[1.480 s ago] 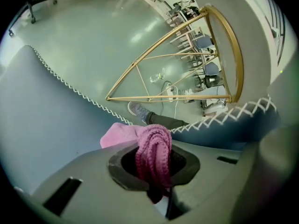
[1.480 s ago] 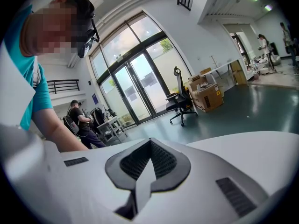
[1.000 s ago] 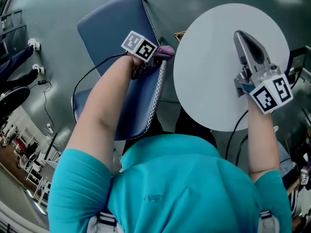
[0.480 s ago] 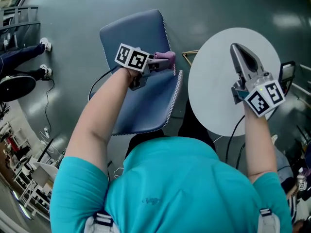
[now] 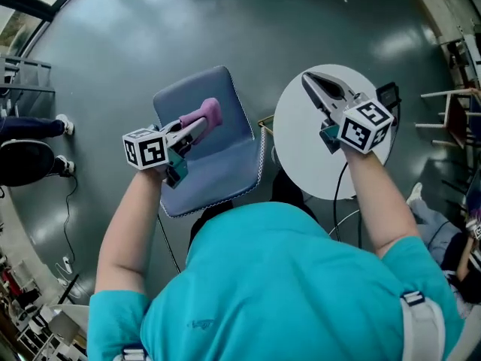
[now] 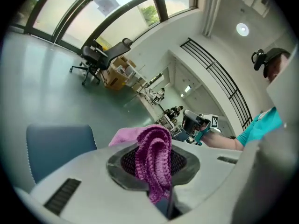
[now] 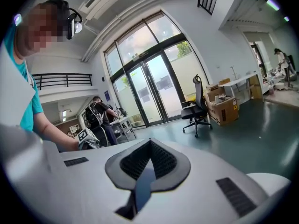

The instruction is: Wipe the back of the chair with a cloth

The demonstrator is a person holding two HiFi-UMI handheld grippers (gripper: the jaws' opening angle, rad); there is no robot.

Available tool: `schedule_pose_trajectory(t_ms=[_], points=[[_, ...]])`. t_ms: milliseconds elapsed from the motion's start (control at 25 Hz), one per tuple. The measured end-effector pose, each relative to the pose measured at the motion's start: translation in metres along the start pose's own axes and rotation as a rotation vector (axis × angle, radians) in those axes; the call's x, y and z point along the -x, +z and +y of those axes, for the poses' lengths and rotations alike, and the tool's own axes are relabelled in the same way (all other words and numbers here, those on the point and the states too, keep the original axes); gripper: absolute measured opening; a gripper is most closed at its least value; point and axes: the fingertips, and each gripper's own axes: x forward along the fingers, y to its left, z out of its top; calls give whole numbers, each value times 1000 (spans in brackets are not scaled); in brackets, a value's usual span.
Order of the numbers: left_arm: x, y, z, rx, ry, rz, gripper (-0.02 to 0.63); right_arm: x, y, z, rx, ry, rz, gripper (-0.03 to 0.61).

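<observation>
- The grey-green floor fills the head view, glossy, with light patches on it.
- The blue chair stands on it to the person's left, seen from above, with pale stitching along its edge. In the left gripper view a blue part of it shows low on the left, behind the jaws.
- The round white table stands just beside the chair, on its right, with its top bare where it shows.
- A black office chair and cardboard boxes stand well off by the glass doors, in the right gripper view.
- The left gripper is held over the upper part of the blue chair, its marker cube toward the person. Its jaws are clamped on the cloth.
- The right gripper is held over the far edge of the table, pointing away from the person. Its jaws are pressed together, with nothing between them (only a thin dark slit shows below the pads).
- The cloth is pinkish purple and knitted. It is pinched between the left pads, bunched above them, with an end hanging below. From the head view it lies over the chair; whether it touches the chair cannot be told.
</observation>
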Motion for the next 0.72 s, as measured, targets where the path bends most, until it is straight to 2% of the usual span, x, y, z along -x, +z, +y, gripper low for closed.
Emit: schedule_pose_trajectory(t_ms=[360, 600, 720], points=[[158, 38, -92, -135, 25, -246, 58, 9, 56, 89, 12, 23, -49, -2], [216, 59, -156, -190, 75, -390, 58, 36, 80, 112, -8, 77, -84, -2], [233, 60, -192, -223, 125, -488, 58, 51, 94, 115, 19, 121, -85, -2]])
